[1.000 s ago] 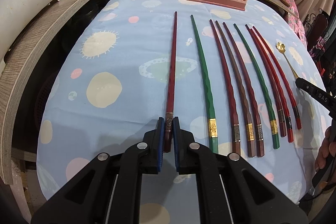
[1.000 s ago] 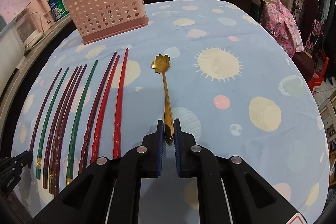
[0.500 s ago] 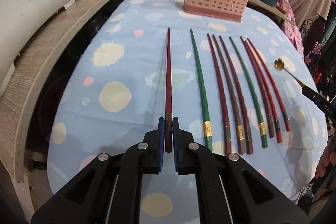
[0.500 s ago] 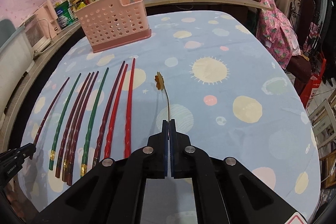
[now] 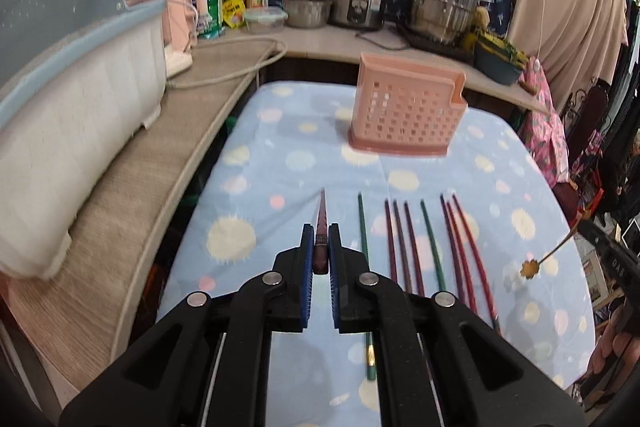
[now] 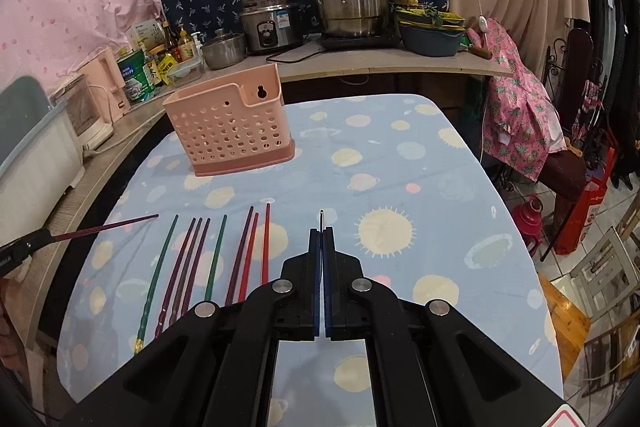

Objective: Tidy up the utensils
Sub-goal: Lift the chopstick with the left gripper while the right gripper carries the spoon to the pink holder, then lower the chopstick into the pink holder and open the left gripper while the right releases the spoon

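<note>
L claw (image 5: 320, 247) clamps dark-red chopstick (image 5: 321, 223); R claw (image 6: 322, 241) clamps spoon (image 5: 544, 261).

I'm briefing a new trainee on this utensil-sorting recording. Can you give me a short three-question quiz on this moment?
1. True or false: the left gripper holds a green chopstick.
2. What does the right gripper hold? A) gold spoon B) red chopstick C) nothing
3. How many chopsticks lie on the tablecloth?

Key
1. False: it is shut on a dark red chopstick.
2. A, the gold spoon, lifted off the cloth.
3. Eight, in a row short of the pink utensil basket.
</note>
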`<state>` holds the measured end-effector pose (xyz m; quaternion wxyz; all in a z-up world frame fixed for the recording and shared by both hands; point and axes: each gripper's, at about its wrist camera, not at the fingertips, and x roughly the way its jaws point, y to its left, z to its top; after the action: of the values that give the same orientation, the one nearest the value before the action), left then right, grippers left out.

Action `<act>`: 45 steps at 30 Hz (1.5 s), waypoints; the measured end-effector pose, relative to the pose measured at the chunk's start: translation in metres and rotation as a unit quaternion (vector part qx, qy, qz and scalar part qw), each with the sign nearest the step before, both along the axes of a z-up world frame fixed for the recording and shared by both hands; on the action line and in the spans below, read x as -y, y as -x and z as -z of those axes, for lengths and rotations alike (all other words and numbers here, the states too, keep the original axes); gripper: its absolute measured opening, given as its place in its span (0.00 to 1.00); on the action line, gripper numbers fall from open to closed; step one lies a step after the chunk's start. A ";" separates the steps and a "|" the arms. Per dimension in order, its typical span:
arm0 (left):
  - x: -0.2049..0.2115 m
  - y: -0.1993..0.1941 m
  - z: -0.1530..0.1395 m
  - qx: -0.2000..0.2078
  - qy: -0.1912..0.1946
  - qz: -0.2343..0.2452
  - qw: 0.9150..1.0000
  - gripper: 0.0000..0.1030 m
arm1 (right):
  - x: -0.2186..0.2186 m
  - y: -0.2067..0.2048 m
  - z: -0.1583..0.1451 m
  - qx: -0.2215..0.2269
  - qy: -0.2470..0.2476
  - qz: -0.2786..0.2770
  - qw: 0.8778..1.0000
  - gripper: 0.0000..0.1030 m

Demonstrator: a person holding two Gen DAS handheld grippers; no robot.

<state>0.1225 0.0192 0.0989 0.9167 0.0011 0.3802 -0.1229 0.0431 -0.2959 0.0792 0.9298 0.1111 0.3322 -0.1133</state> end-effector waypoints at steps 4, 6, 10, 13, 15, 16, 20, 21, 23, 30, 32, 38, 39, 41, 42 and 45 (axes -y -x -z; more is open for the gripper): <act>0.002 -0.022 -0.028 0.028 0.004 -0.010 1.000 0.07 | 0.005 -0.012 -0.010 0.012 -0.008 -0.001 1.000 0.02; 0.003 -0.034 -0.039 0.036 0.010 -0.012 0.999 0.07 | 0.005 -0.019 -0.013 0.016 -0.007 0.000 1.000 0.02; 0.008 -0.057 -0.060 0.049 0.017 -0.018 0.999 0.07 | 0.003 -0.037 -0.022 0.024 -0.007 -0.008 1.000 0.02; 0.010 -0.071 -0.077 0.060 0.025 -0.018 0.998 0.07 | 0.002 -0.052 -0.031 0.032 -0.002 -0.013 0.999 0.02; 0.012 -0.078 -0.088 0.070 0.030 -0.020 0.997 0.07 | 0.003 -0.063 -0.039 0.040 0.000 -0.016 0.999 0.02; 0.013 -0.083 -0.096 0.076 0.034 -0.020 0.996 0.07 | 0.003 -0.069 -0.044 0.044 0.002 -0.017 0.999 0.02; 0.020 -0.100 -0.130 0.104 0.049 -0.020 0.993 0.07 | 0.010 -0.097 -0.059 0.058 -0.009 -0.018 0.998 0.02; 0.023 -0.105 -0.140 0.113 0.052 -0.019 0.992 0.07 | 0.013 -0.104 -0.063 0.061 -0.009 -0.018 0.998 0.02; 0.029 -0.112 -0.156 0.132 0.058 -0.020 0.989 0.07 | 0.016 -0.119 -0.070 0.069 -0.010 -0.017 0.997 0.02; 0.052 -0.153 -0.197 0.178 0.088 -0.019 0.980 0.07 | 0.029 -0.176 -0.088 0.088 -0.034 -0.020 0.995 0.02; 0.058 -0.163 -0.198 0.182 0.094 -0.019 0.979 0.07 | 0.030 -0.192 -0.090 0.090 -0.037 -0.023 0.995 0.02; 0.077 -0.194 -0.187 0.181 0.100 -0.015 0.978 0.07 | 0.031 -0.227 -0.087 0.083 -0.042 -0.029 0.995 0.02; 0.080 -0.197 -0.184 0.179 0.097 -0.015 0.979 0.07 | 0.031 -0.231 -0.085 0.080 -0.041 -0.030 0.996 0.02; 0.086 -0.202 -0.172 0.174 0.088 -0.014 0.981 0.07 | 0.031 -0.239 -0.078 0.072 -0.039 -0.032 0.996 0.02; 0.088 -0.205 -0.166 0.169 0.087 -0.013 0.982 0.07 | 0.031 -0.242 -0.074 0.067 -0.041 -0.033 0.996 0.02; 0.090 -0.213 -0.145 0.151 0.084 -0.010 0.985 0.07 | 0.030 -0.251 -0.061 0.055 -0.041 -0.036 0.997 0.02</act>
<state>0.3352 -0.0707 0.2436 0.9616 -0.0611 0.2258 -0.1435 0.2937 -0.3260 0.1401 0.9447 0.1430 0.2888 -0.0602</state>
